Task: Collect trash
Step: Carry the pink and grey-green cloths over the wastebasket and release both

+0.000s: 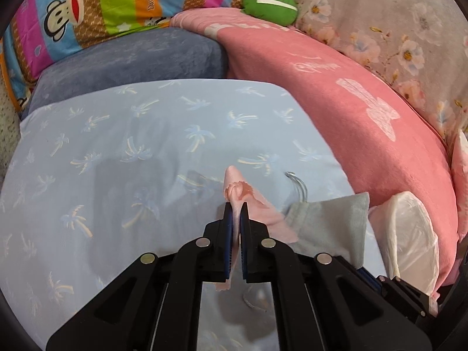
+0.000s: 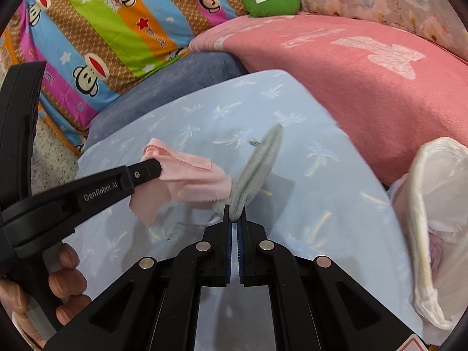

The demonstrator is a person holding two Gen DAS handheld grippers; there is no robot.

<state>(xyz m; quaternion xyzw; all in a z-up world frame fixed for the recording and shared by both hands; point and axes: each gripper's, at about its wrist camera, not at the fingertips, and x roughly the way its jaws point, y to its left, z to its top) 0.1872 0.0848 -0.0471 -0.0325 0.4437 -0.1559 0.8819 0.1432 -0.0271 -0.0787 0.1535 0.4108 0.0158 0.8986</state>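
Fabric fills the left wrist view: the left hand-held gripper (image 1: 237, 213) has its jaws pressed onto a pink cloth (image 1: 238, 188), whose pinked edge pokes up past the fingertips while another flap trails toward 4 o'clock. Just beside it at 3 o'clock lies a grey pouch (image 1: 330, 225), with thin cords looped above it, and further toward 3 o'clock stands a white plastic bag (image 1: 409, 234), its mouth open. All of this sits over a pale blue sheet with palm prints (image 1: 117, 161); a pink blanket (image 1: 351, 122) curves at 1 o'clock, a grey-blue cushion (image 1: 131, 58) lies at 11, and a green plush with a white tick (image 1: 270, 4) sits at 12. From the right wrist view, the right hand-held gripper (image 2: 235, 219) pinches the near end of the grey pouch (image 2: 260, 163), which rises edge-on toward 12 o'clock. At 9 o'clock the left hand-held gripper (image 2: 152, 166) (black, its arm lettered "GenRobot.AI") grips the pink cloth (image 2: 190, 181), which touches the pouch. The white bag (image 2: 424, 219) gapes at 3 o'clock, something purplish inside it.
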